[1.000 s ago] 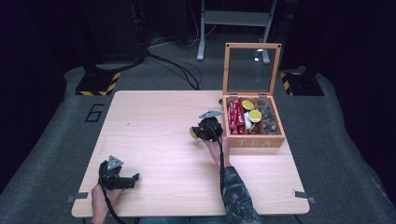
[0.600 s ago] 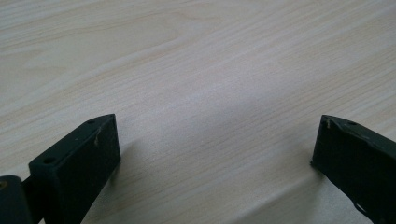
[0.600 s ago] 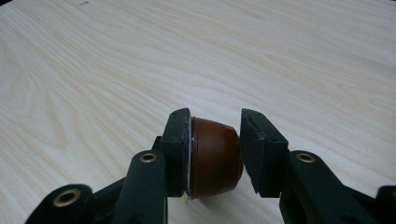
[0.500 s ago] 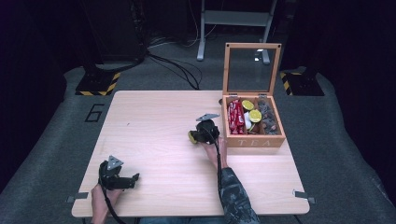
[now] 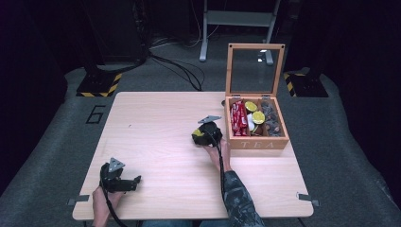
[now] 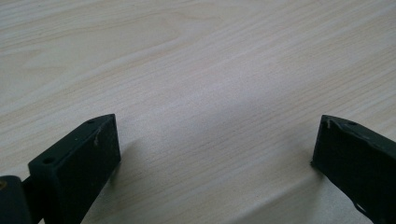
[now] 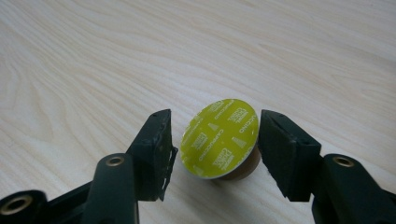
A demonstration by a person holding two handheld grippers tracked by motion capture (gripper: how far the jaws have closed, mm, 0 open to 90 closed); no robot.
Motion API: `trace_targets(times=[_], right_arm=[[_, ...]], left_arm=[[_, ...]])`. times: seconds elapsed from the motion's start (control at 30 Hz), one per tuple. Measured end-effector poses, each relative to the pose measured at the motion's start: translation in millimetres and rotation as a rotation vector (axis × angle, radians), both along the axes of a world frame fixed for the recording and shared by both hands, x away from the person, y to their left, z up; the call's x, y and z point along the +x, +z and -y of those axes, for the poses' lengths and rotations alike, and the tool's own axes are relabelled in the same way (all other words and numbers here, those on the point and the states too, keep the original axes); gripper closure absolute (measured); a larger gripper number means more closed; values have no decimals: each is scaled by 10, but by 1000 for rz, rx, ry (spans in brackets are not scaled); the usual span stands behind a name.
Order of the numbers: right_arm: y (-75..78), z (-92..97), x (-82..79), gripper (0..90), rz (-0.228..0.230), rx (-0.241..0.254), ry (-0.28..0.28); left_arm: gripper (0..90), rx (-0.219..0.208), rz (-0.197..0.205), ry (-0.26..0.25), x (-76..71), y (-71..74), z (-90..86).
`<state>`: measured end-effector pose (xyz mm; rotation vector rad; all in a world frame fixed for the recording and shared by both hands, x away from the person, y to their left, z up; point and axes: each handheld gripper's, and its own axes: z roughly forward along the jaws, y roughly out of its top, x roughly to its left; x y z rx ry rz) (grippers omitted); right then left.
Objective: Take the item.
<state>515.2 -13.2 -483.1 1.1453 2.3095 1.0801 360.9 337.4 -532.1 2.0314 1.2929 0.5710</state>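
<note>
A yellow-green foil-topped coffee capsule [image 7: 219,140] lies tilted on the light wood table [image 5: 161,123], showing as a yellow spot [image 5: 197,134] in the high view. My right gripper [image 7: 214,127] straddles it; its jaws have just been opening, and a thin gap shows on each side of the capsule. That gripper [image 5: 206,133] sits just left of the wooden TEA box [image 5: 257,143]. My left gripper [image 5: 119,178] rests near the front left edge; in its own view the left gripper [image 6: 215,128] stands wide open over bare wood.
The TEA box has its glass lid [image 5: 255,68] standing upright and holds red packets [image 5: 238,118], yellow-green capsules [image 5: 255,112] and dark capsules [image 5: 271,119]. Cables [image 5: 175,66] and stand legs lie on the floor beyond the table.
The right gripper has shifted only slightly beside the box, with the capsule still at its tip. The left hand has kept still.
</note>
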Motion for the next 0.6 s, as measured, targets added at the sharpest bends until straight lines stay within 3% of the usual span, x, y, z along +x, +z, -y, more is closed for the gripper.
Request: trace_targets(times=[0.17,0.43,0.6], right_arm=[[76,68,-67,336,6,22,-26],[255,213,-239,174,51,33,2],[347,306,-385,137,58,47,24]], left_arm=[[6,1,1,0,0,0,0],[6,1,0,-1,0,1,-1],[6,1,0,-1,1,1,-1]])
